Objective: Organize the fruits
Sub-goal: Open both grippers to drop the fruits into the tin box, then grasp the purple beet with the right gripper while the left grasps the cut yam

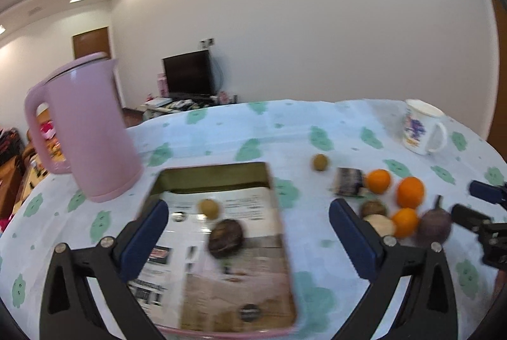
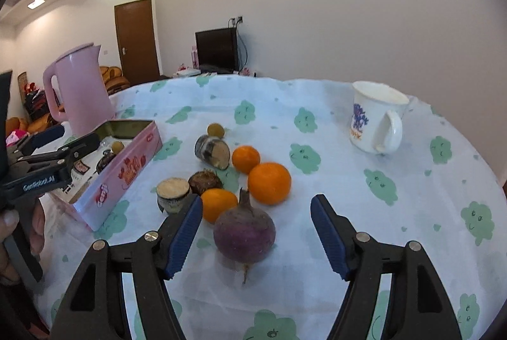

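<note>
A pink tin box lies open on the table and holds a small yellow-green fruit and a dark brown fruit. My left gripper is open and empty above the box. Three oranges, a purple round root, a brown taro, two cut root pieces and a small yellow-green fruit lie on the cloth. My right gripper is open around the purple root without touching it.
A pink kettle stands at the left behind the box. A white mug stands at the back right. The table wears a white cloth with green prints.
</note>
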The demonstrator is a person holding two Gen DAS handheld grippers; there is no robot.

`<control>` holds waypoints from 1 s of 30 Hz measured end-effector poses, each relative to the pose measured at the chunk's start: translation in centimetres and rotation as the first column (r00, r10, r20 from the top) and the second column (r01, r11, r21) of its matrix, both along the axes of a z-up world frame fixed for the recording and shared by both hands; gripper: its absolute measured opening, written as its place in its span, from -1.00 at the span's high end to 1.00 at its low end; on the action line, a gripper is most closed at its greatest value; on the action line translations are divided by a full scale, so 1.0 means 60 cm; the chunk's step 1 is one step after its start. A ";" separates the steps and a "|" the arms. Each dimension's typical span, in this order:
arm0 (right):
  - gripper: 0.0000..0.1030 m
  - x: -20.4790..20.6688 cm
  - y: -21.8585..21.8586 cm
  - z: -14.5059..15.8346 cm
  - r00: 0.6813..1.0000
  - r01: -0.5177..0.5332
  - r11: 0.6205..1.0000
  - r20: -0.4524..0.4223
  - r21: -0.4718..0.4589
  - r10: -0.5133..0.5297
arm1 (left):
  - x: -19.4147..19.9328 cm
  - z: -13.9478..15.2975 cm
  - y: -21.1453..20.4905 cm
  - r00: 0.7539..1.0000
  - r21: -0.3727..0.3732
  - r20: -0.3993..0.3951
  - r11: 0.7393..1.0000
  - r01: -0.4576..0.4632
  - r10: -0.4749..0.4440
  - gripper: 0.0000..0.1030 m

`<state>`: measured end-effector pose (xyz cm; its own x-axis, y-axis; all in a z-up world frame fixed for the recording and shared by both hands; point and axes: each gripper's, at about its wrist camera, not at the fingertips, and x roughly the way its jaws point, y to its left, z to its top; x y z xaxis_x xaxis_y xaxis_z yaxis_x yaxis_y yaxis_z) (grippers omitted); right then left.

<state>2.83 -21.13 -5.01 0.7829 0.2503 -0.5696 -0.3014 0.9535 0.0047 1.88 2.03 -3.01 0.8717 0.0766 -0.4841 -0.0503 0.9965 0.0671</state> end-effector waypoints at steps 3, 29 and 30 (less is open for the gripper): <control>-0.39 0.003 0.004 -0.009 1.000 -0.014 1.000 -0.017 -0.004 0.014 | 0.000 -0.002 -0.030 0.999 0.025 -0.011 0.999 0.035 -0.035 -1.00; -0.08 0.054 0.004 -0.056 0.972 -0.082 0.992 -0.211 0.100 0.101 | 0.016 -0.030 -0.116 0.985 0.039 -0.088 0.987 0.154 -0.150 -0.90; -0.08 0.056 0.004 -0.057 0.970 -0.083 0.991 -0.218 0.103 0.104 | 0.017 -0.030 -0.115 0.985 0.033 -0.091 0.988 0.151 -0.147 -0.90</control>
<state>6.16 -20.92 -8.44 0.6094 0.3764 -0.6978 -0.3709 0.9132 0.1687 2.90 -4.84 -4.83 0.8288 -0.0304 -0.5587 0.1063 0.9889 0.1038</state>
